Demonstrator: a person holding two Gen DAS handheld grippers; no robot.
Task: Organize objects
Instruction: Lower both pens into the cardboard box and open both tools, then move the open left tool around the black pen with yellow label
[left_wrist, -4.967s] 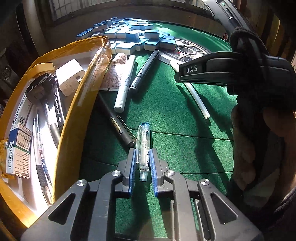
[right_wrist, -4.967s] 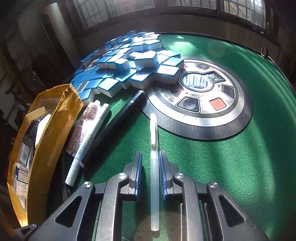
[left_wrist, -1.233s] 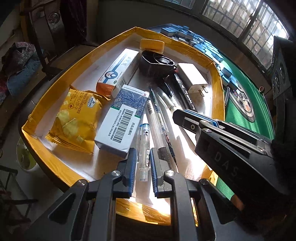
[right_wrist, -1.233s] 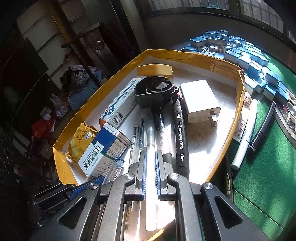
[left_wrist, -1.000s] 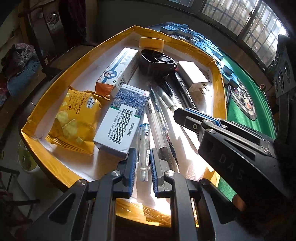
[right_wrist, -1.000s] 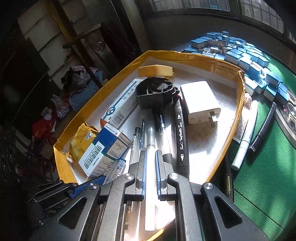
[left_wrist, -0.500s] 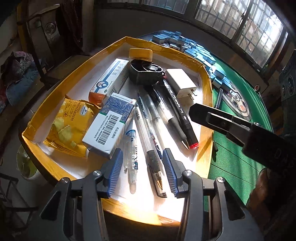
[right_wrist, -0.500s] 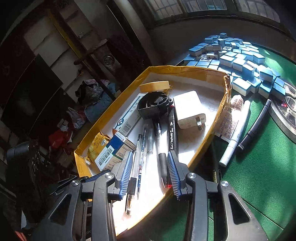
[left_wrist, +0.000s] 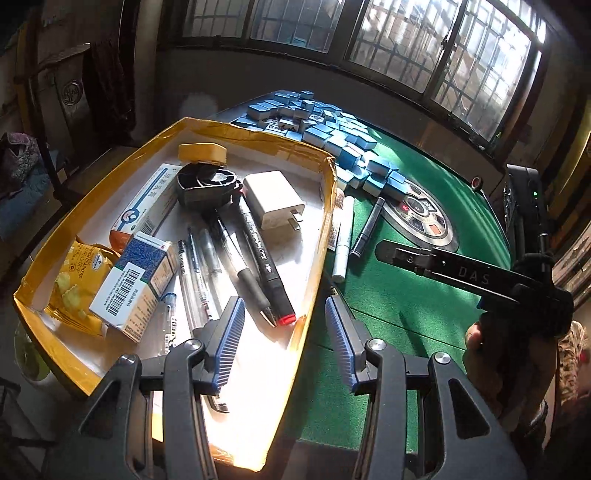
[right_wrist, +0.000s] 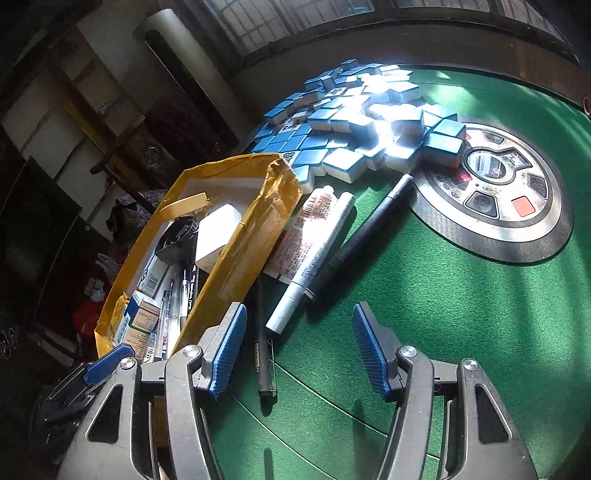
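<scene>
Right wrist view: right gripper (right_wrist: 297, 347) jaws opening, empty; left gripper (left_wrist: 284, 339) likewise. White marker (right_wrist: 310, 262) at 11 o'clock abuts black pen (right_wrist: 365, 236); careless closure risks pinching both.

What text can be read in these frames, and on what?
"DAS": right gripper, on its side.
"CRACKERS": yellow snack packet.
Print on the medicine boxes, black marker, white tube and mahjong tiles: too small or blurred to read.
</scene>
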